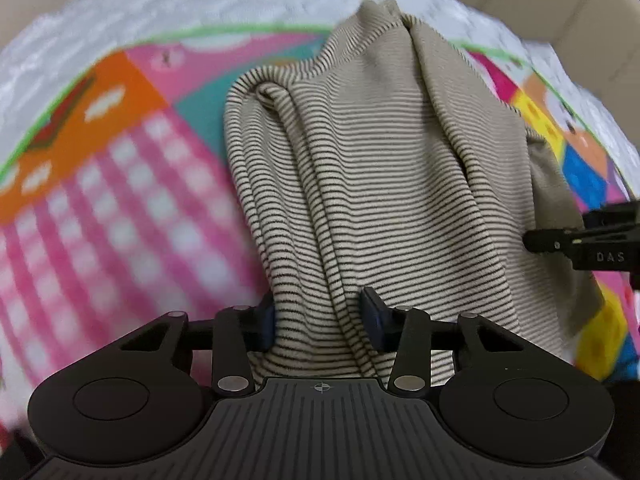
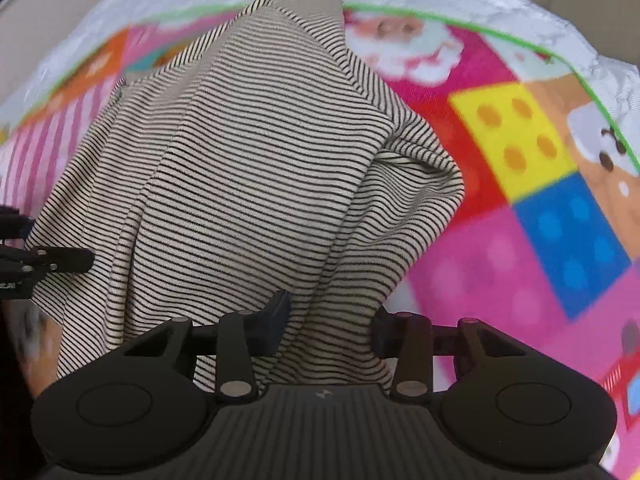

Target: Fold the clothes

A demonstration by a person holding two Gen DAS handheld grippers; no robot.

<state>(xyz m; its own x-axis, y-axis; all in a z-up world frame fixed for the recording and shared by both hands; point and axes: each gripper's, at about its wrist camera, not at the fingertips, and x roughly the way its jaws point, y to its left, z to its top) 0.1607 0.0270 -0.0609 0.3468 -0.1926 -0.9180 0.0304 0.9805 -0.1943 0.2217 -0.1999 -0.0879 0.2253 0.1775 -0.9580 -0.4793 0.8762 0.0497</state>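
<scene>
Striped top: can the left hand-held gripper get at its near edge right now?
Probably yes: the striped top already bunches between the left hand-held gripper fingers, with nothing over it.

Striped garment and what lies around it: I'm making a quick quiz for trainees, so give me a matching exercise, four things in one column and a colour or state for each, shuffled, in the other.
Things:
1. striped garment
2. play mat
3. white cover
4. left gripper

Descriptions:
A. bright patchwork with a green border
B. pale and textured, lying beyond the mat's edge
C. beige with thin dark stripes, bunched in folds
D. black, its fingers on either side of a bunch of cloth

Pairs: 1-C, 2-A, 3-B, 4-D
</scene>
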